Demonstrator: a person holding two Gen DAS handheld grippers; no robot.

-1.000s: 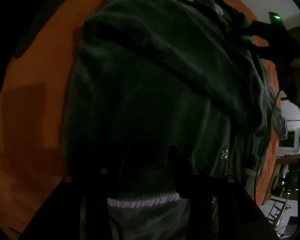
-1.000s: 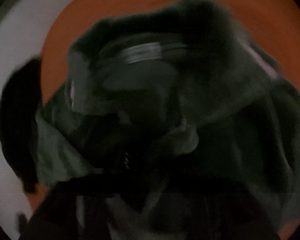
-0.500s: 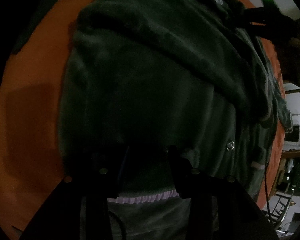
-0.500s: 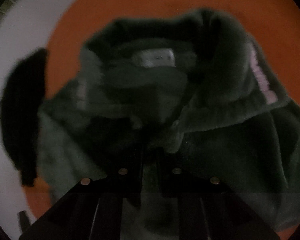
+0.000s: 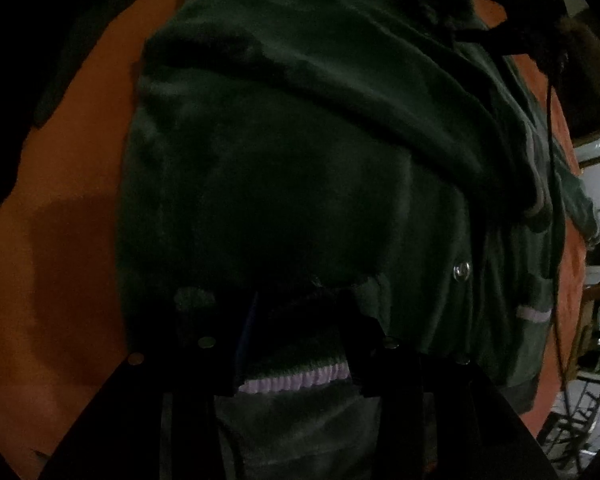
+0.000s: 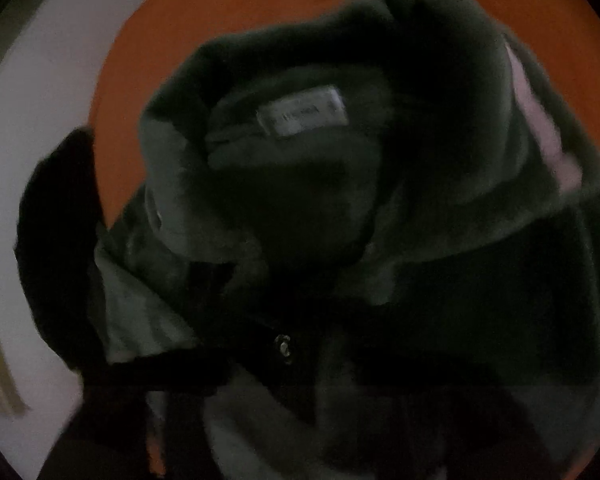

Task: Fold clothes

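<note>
A dark green fleece jacket point(image 5: 300, 160) lies spread on an orange surface point(image 5: 68, 240). My left gripper point(image 5: 296, 320) is shut on its bottom hem, and the lilac ribbed stripe point(image 5: 292, 380) shows between the fingers. A snap button point(image 5: 461, 270) sits to the right. At the far collar end a hand holds my right gripper point(image 5: 472, 8). In the right wrist view the collar point(image 6: 420, 160) stands rumpled, with a white label point(image 6: 302, 116) inside. My right gripper point(image 6: 300, 368) is blurred and dark; its jaws are opening, with collar fabric and a snap point(image 6: 282, 346) loosely between them.
The orange surface point(image 6: 260, 8) runs on past the collar, with pale floor point(image 6: 40, 100) beyond its edge. A black shape point(image 6: 56, 260) lies at the jacket's left. A dark cloth point(image 5: 80, 40) lies at the upper left, and a cable point(image 5: 552, 200) hangs along the right.
The right jaws pinched the collar half a second ago and have since spread apart. The collar has settled and its label shows more. The left gripper slid slightly, still on the hem.
</note>
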